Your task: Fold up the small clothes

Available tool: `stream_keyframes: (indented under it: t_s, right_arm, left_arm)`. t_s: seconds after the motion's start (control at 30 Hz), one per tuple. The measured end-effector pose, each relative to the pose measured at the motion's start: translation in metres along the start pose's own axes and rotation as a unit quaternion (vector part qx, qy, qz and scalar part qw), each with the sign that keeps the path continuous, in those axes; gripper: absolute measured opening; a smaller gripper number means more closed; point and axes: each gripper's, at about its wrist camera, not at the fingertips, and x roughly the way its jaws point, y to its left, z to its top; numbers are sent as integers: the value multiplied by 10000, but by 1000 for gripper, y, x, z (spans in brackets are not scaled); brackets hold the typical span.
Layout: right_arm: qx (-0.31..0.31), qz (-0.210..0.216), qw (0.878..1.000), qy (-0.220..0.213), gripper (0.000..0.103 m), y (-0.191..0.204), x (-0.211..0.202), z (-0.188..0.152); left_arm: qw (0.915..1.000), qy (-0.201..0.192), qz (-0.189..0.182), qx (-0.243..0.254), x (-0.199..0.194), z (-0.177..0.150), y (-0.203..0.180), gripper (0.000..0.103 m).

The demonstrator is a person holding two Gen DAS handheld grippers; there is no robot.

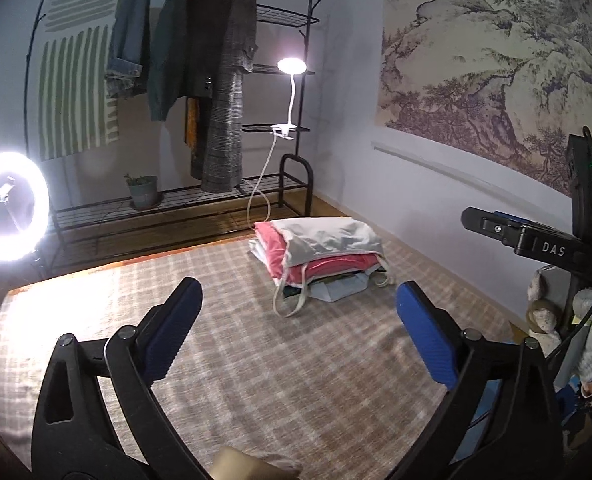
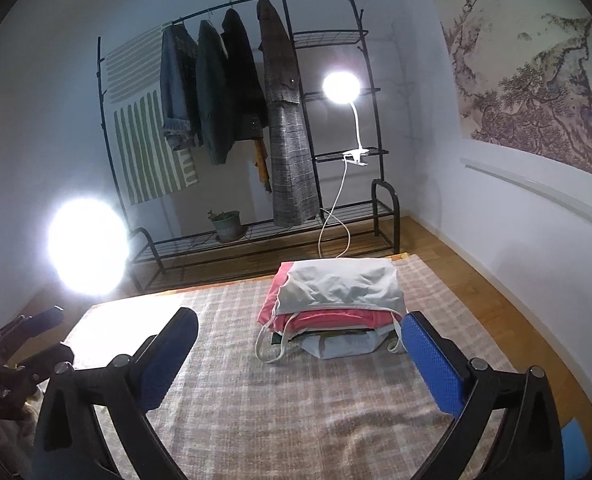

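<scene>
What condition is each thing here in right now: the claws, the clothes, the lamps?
Left gripper: open, empty.
Right gripper: open, empty.
Pile of clothes: folded, stacked on the checked cloth.
Clip lamp: on.
Ring light: on.
Coats: hanging on the rack.

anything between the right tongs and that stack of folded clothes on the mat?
Nothing visible. The right tongs stand open and empty, and only bare plaid mat lies between them and the stack of folded clothes. A loose white strap hangs off the stack's near left side.
</scene>
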Motion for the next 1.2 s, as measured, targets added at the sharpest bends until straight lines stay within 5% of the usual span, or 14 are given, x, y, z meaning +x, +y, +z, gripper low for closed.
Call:
stream_keyframes:
  t_s: [1.2]
  right_arm:
    - [16, -119, 9998, 132, 103, 21, 4, -20]
  left_arm:
    - [10000, -11, 41, 54, -6, -9, 9, 103]
